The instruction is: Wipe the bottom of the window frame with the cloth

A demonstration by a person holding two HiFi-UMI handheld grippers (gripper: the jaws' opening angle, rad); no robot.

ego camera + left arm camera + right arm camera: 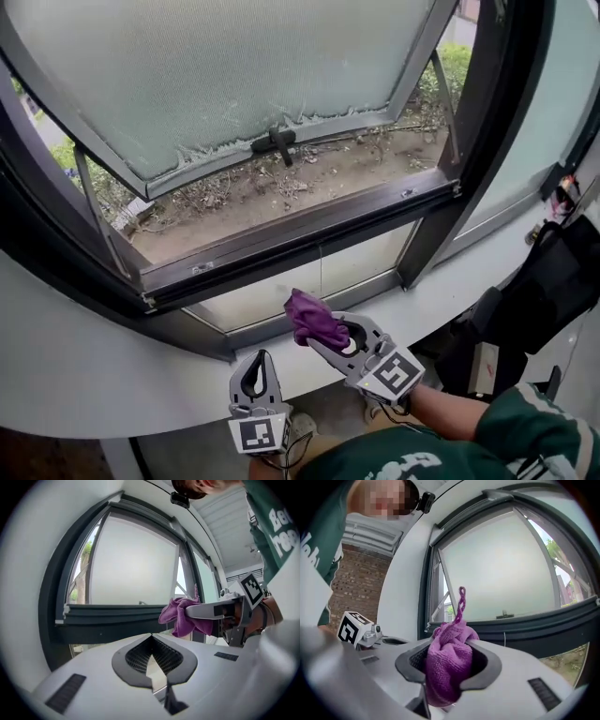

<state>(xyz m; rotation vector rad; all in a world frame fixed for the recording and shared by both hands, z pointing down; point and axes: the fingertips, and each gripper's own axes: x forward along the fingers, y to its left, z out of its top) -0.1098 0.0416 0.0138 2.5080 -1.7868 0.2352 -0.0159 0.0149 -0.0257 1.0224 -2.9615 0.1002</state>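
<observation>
My right tongs (312, 336) are clenched on the cloth (315, 317), a purple, nubby microfibre rag bunched into a soft lump. In the right gripper view it fills the dark ribbed hollow between the two grey jaws and spills out above and below them. A thin twisted loop (461, 601) of the same purple stands up from the bundle.

The cloth sits just below the middle of the head view, over the white ledge (84, 375) and near the bottom of the window frame (300, 230). From these views I cannot tell whether it touches anything.

My left tongs (260, 356) are at the lower centre of the head view, just left of the right pair. They are clenched with nothing in them: in the left gripper view the tips meet in a point, and the ribbed pads leave only a narrow wedge behind it.

The frame's bottom rail is a dark, smooth metal bar running from lower left to upper right. Above it a frosted, pebbled sash (234, 66) in a grey metal surround tilts outward, with a small dark handle (277, 142) on its lower edge. Through the gap I see bare soil (281, 187) strewn with dry twigs. Below the rail is a fixed frosted pane (281, 292). A green sleeve (525, 431) shows at the lower right.
</observation>
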